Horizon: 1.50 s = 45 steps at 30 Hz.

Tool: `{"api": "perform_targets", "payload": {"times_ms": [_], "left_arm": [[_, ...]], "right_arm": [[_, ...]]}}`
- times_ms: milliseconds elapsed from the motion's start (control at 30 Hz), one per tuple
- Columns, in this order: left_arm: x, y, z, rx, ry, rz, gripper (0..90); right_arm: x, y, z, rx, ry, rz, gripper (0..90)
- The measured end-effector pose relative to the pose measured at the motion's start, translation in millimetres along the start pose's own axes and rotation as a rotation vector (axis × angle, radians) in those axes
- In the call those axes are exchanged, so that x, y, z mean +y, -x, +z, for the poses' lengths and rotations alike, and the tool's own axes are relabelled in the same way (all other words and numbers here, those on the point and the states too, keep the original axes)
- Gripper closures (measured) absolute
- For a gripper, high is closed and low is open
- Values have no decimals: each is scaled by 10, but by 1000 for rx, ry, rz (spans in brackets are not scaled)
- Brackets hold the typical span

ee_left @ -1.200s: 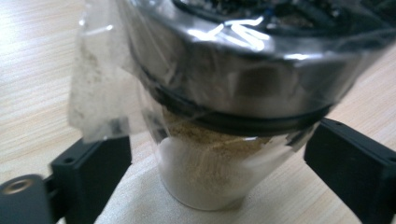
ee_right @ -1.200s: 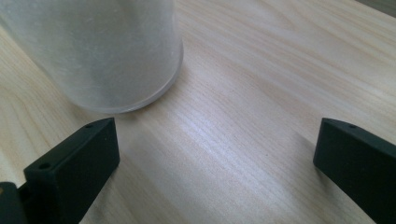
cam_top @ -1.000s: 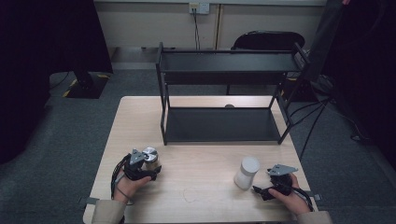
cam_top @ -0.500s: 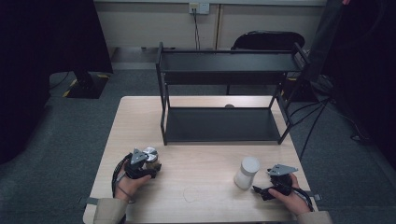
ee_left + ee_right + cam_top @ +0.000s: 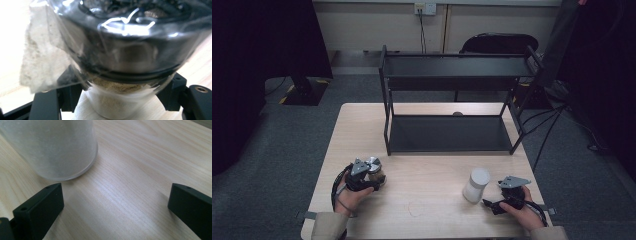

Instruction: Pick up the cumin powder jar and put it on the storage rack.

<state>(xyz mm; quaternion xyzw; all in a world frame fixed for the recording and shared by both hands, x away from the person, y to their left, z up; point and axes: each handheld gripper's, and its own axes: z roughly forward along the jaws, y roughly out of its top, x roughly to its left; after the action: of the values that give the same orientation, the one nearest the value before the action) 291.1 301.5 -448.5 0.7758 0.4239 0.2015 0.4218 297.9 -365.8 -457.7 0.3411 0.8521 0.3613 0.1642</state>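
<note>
We find the left gripper [image 5: 371, 176] near the front left of the wooden table [image 5: 432, 155], its jaws having just been closing and now clamped on a small jar [image 5: 374, 171] with a silvery lid. In the left gripper view the jar [image 5: 120, 75] sits between the black jaws, wrapped in a clear plastic film; a tan powder shows through its lower part and the dark lid looms above. The jar rests on the table surface just ahead of the person's left hand [image 5: 349, 197].

We note the right gripper [image 5: 492, 202] at the front right, held low over the table in the right hand [image 5: 519, 210], with its jaws spread wide and nothing between them. A white frosted cylinder [image 5: 476, 185] stands upright just beside it; in the right gripper view this cylinder [image 5: 52, 147] is ahead of the left-hand jaw and apart from it.

A black two-tier metal rack [image 5: 452, 100] occupies the far half of the table, well apart from both grippers.
</note>
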Motion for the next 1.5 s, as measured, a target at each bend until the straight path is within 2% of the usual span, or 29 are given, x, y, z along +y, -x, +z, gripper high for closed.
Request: {"api": "perform_targets", "payload": {"times_ms": [167, 367, 700, 767, 1000, 1033, 1067, 1100, 1133, 1200, 1233, 1267, 1300, 1367, 1400, 1500], "left_arm": [[138, 1, -101, -41, 13, 16, 310], [416, -9, -254, -78, 8, 36, 310], [1044, -18, -476, -133, 30, 73, 310], [1145, -22, -498, -143, 42, 71, 310], [1527, 7, -522, -167, 37, 113, 310], [1527, 7, -522, -167, 37, 113, 310], [1604, 2, -510, -178, 41, 112, 310], [1604, 2, -510, -178, 41, 112, 310], [1696, -6, -498, -186, 35, 118, 310], [1731, -4, -492, -185, 39, 120, 310], [1795, 7, -493, -177, 36, 104, 310], [1928, 35, -495, -161, 11, 92, 310], [2060, 34, -506, -158, 3, 118, 310], [2215, -63, -535, -200, 52, 98, 310], [2322, -53, -567, -188, 68, 129, 310], [2654, -30, -613, -158, 83, 147, 310]], "right_arm": [[0, 0, 0, 0, 0, 0, 0], [1, 0, 2, -1, 0, 0, 0], [2, 1, 3, -1, 1, 1, 0], [2, 1, 3, -1, 1, 1, 0], [5, -2, 6, -4, 0, 4, 0], [5, -2, 6, -4, 0, 4, 0], [7, -3, 6, -4, 0, 7, 0], [7, -3, 6, -4, 0, 7, 0], [6, -1, 8, -4, 1, 8, 0], [7, 1, 9, -4, 1, 7, 0], [9, 5, 8, -2, 0, 9, 0], [9, 5, 8, -2, 0, 9, 0], [11, 1, 9, -5, -1, 8, 0], [18, 3, 17, -9, -1, 12, 0], [23, -6, 22, -17, -1, 19, 0], [21, -8, 23, -18, 0, 20, 0]]}}
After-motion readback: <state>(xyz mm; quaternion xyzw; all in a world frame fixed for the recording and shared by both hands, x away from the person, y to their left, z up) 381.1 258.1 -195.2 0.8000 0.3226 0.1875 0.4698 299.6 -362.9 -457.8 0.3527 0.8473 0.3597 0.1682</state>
